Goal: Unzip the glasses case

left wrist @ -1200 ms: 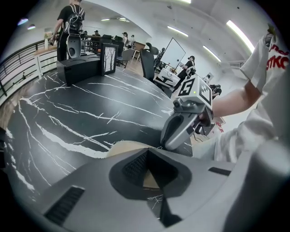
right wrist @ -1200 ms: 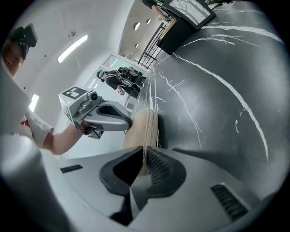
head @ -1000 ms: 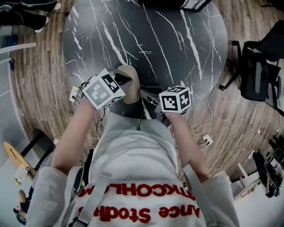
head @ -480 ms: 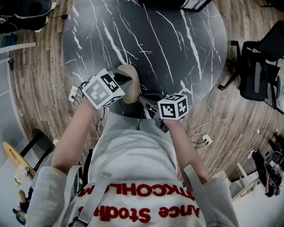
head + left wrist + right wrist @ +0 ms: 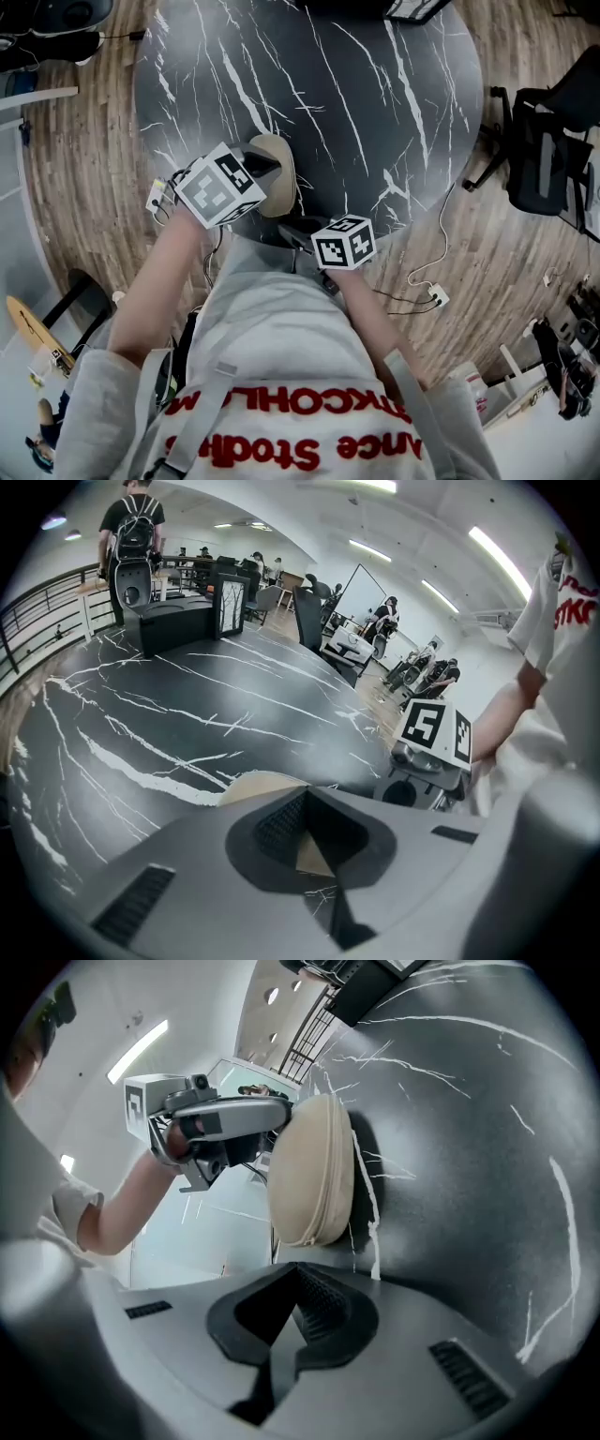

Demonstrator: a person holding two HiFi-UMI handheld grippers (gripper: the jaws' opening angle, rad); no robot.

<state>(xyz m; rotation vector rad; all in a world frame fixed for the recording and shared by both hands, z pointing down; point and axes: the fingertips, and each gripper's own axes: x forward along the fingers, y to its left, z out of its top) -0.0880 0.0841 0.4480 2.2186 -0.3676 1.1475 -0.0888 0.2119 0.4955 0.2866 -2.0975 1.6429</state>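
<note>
Black marble-look desk, round and veined white, stands on a wood-plank floor, with a black office chair off to one side. The beige glasses case lies near the desk's near edge. The left gripper has its fingers together over the case's end. The right gripper has its fingers together too, near the case, with nothing between them.
</note>
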